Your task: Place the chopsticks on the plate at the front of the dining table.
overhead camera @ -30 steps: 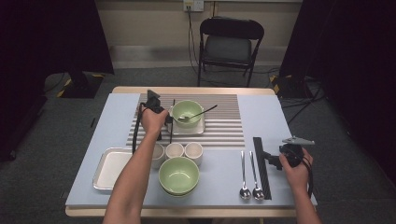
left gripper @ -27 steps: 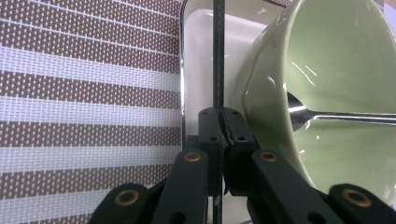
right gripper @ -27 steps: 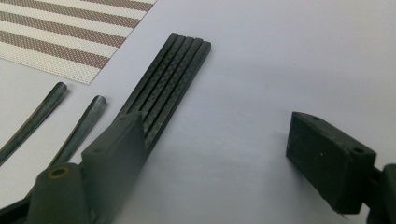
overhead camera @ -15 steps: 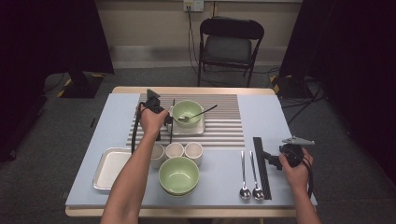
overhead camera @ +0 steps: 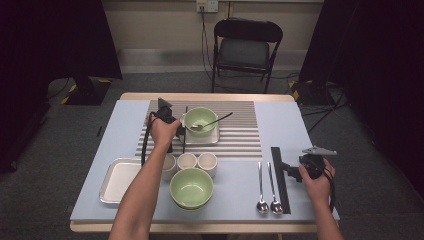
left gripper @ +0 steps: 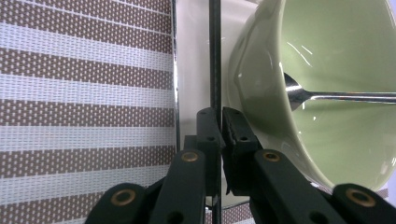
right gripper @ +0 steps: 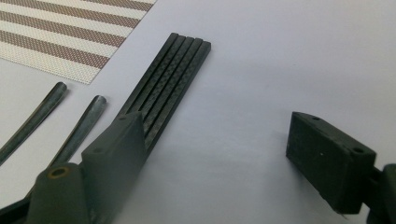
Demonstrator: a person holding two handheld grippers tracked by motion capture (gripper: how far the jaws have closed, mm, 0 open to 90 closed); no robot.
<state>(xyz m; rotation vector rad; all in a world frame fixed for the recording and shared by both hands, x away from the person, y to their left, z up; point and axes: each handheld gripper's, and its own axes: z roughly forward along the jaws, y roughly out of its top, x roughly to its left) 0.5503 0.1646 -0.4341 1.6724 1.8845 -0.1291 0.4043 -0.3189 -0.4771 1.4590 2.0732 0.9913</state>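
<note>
My left gripper (left gripper: 220, 126) is shut on a thin black chopstick (left gripper: 215, 56) that lies along the left edge of a white square plate (left gripper: 194, 70). A pale green bowl (left gripper: 336, 60) stands on that plate with a metal spoon (left gripper: 327, 95) resting in it. From above, the left gripper (overhead camera: 172, 132) sits just left of the bowl (overhead camera: 201, 120) on the striped placemat (overhead camera: 240, 135). My right gripper (right gripper: 219, 140) stands open low over the bare blue table, beside several black chopsticks (right gripper: 173, 74) lying side by side. The high view has the right gripper (overhead camera: 292, 170) near the table's right front.
Two spoons (overhead camera: 266, 187) lie left of the chopstick bundle (overhead camera: 280, 175). A larger green bowl (overhead camera: 191, 187) stands at the front centre, three small cups (overhead camera: 187, 161) behind it and a metal tray (overhead camera: 117, 180) to its left. A folding chair (overhead camera: 245, 50) stands beyond the table.
</note>
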